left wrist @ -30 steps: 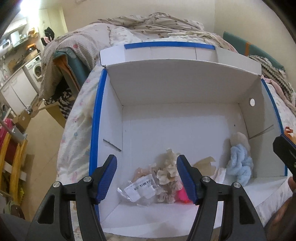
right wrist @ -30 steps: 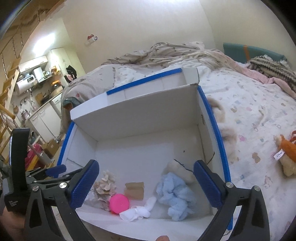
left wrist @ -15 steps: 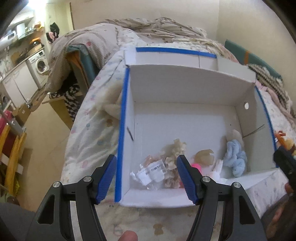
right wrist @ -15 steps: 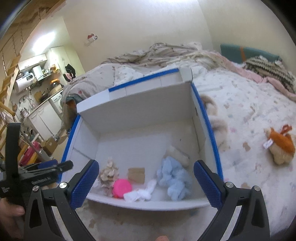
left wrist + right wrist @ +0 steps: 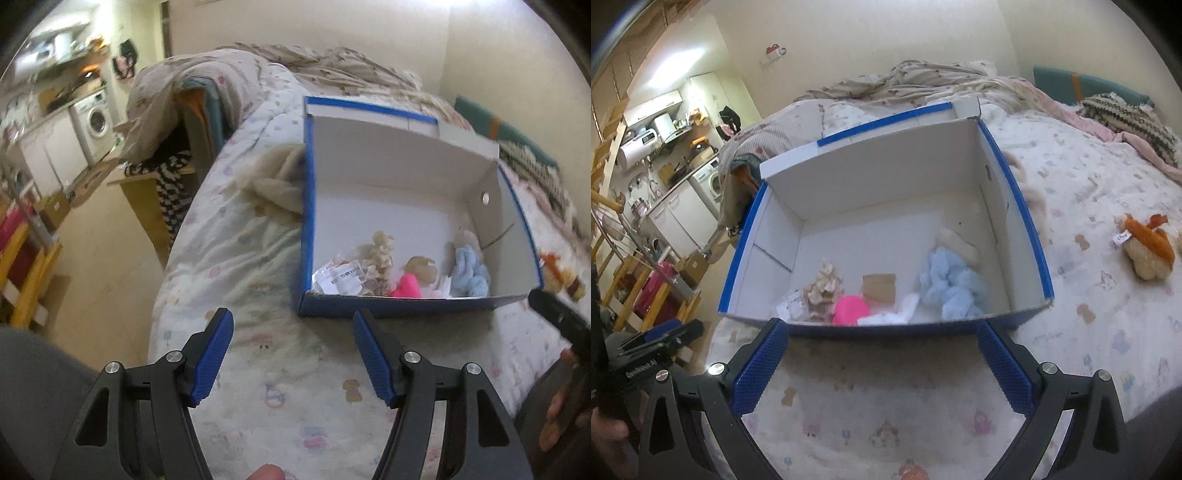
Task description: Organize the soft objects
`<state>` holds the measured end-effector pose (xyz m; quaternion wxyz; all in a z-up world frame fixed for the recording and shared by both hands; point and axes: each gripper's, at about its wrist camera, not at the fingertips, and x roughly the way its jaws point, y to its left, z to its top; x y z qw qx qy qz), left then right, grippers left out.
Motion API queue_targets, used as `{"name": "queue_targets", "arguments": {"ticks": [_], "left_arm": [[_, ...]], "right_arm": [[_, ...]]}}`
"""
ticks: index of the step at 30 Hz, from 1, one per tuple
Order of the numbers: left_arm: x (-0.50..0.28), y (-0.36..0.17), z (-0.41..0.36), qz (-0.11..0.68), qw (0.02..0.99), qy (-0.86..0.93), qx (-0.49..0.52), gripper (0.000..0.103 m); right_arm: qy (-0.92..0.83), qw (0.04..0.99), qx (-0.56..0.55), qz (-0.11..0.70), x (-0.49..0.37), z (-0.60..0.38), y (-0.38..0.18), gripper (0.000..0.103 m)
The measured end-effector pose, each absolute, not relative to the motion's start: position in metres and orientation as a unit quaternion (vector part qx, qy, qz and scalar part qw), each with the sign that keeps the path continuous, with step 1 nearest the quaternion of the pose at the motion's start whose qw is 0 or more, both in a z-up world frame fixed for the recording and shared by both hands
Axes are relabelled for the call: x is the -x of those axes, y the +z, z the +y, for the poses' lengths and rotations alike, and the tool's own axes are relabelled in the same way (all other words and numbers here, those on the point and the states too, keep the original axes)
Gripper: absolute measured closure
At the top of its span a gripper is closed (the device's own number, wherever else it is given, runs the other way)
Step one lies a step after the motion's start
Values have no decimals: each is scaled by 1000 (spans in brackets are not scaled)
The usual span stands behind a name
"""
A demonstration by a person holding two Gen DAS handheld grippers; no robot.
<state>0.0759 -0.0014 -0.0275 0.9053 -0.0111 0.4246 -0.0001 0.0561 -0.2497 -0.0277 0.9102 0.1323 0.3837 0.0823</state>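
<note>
Left gripper (image 5: 291,328): jaws apart, nothing between the blue pads; it hangs over the printed bedsheet, short of the box's near wall.
Right gripper (image 5: 882,343): jaws wide, empty; pads frame the box's near wall from above the sheet. In the left view only a dark edge of it shows at the right border.
Box (image 5: 886,173): white inside, blue outside and along the rim, open top, sitting on the bed (image 5: 1089,295). Back flap stands up with a blue strip along it.
Blue cloth (image 5: 955,290): fluffy, pale blue, bunched in the box's near right part, against a cream fuzzy piece (image 5: 955,238) just behind it.
Pink item (image 5: 849,310): bright pink, rounded, at the near wall, roughly centre.
White cloth (image 5: 894,314): small, crumpled, between the pink item and the blue cloth, touching the near wall.
Tan piece (image 5: 879,287): flat, brownish, just behind the pink item; material unclear.
Beige scrunchie-like bundle (image 5: 823,286): ruffled, left of the pink item.
Plastic bag (image 5: 340,277): clear, with a barcode label, near left corner of the box.
Plush toy (image 5: 1148,247): tan and orange, tagged, lying on the sheet well right of the box, outside it.
Cream fleece (image 5: 277,181): heaped on the bed against the box's left outer wall.
Blanket (image 5: 923,79): rumpled, at the far end of the bed.
Background: washing machine (image 5: 94,120) and counters, far left.
</note>
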Motion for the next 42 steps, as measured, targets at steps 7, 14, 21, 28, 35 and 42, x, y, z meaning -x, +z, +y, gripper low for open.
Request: {"name": "queue_targets", "arguments": {"ticks": [7,14,21,28,35,42], "left_arm": [[-46,-15,7,386,922,1,37,22],[-19,-1,-4,331,944,4,10,0],[-3,11,-12,270,963,13,-14,0],[-3,7,-17,275,960,19,-35,0],[-4,4,-19,281,959,13,-36,0],[-6,3,-18,288,957,11,-28,0]], "right_arm": [[59,921,-117,367,-31,-244,-20,0],[58,933,-100,342,-10,-233,-12,0],[60,954,-33,291,1,-211,-2,0],[54,957,-28,285,1,-210,0,0],[52,955,-34,289,-1,-212,-1,0],[52,956,-34,288,0,-212,0,0]]}}
